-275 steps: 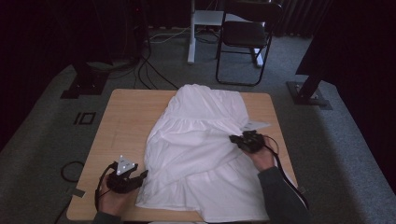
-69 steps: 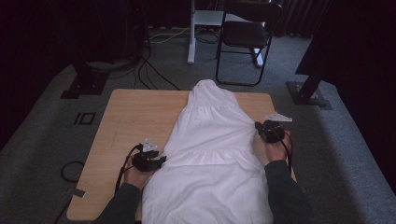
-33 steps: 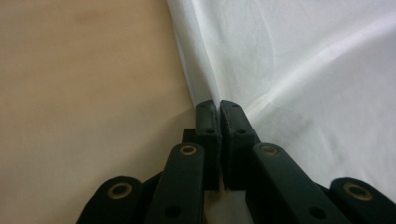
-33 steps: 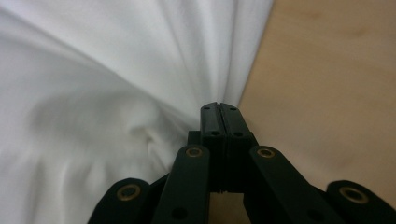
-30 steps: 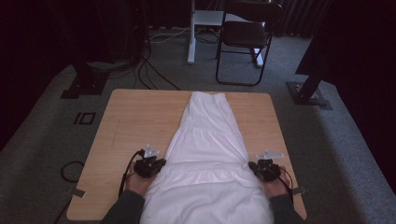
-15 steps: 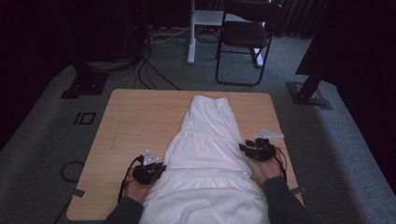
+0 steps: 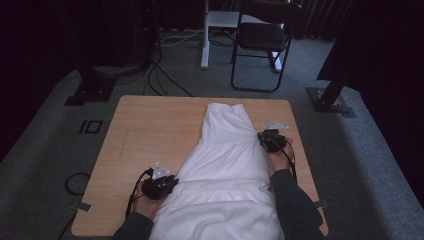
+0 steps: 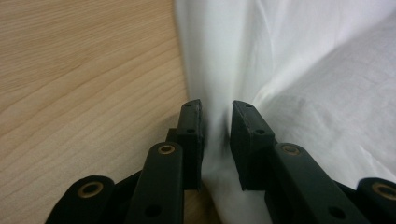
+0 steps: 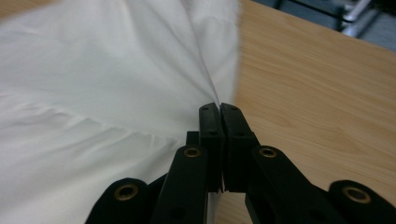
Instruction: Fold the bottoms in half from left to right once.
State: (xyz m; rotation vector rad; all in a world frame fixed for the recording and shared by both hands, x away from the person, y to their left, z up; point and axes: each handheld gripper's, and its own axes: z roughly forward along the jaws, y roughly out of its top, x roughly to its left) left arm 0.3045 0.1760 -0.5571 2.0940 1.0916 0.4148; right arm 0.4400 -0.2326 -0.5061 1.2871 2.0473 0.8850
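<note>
A white garment (image 7: pixel 225 165) lies lengthwise down the wooden table (image 7: pixel 150 130), narrow at the far end and wide near the person. My left gripper (image 7: pixel 173 181) rests at its left edge. In the left gripper view its jaws (image 8: pixel 216 109) stand a little apart with a fold of the white garment (image 8: pixel 303 70) loose between them; they have just been opening. My right gripper (image 7: pixel 261 136) sits at the garment's right edge, midway up. Its jaws (image 9: pixel 218 108) are shut on the hem of the white garment (image 9: pixel 93 70), and creases fan out from the pinch.
Bare wood lies left of the garment (image 8: pixel 70 70) and a narrow strip to its right (image 9: pixel 317 93). Beyond the table stand a black chair (image 7: pixel 262 37), a white post (image 7: pixel 205 40), floor cables (image 7: pixel 165 75) and two black stand bases (image 7: pixel 90 92), (image 7: pixel 330 102).
The right hand has moved from the near right corner up along the garment's right edge toward the far end. The left hand has stayed put, and the garment looks narrower.
</note>
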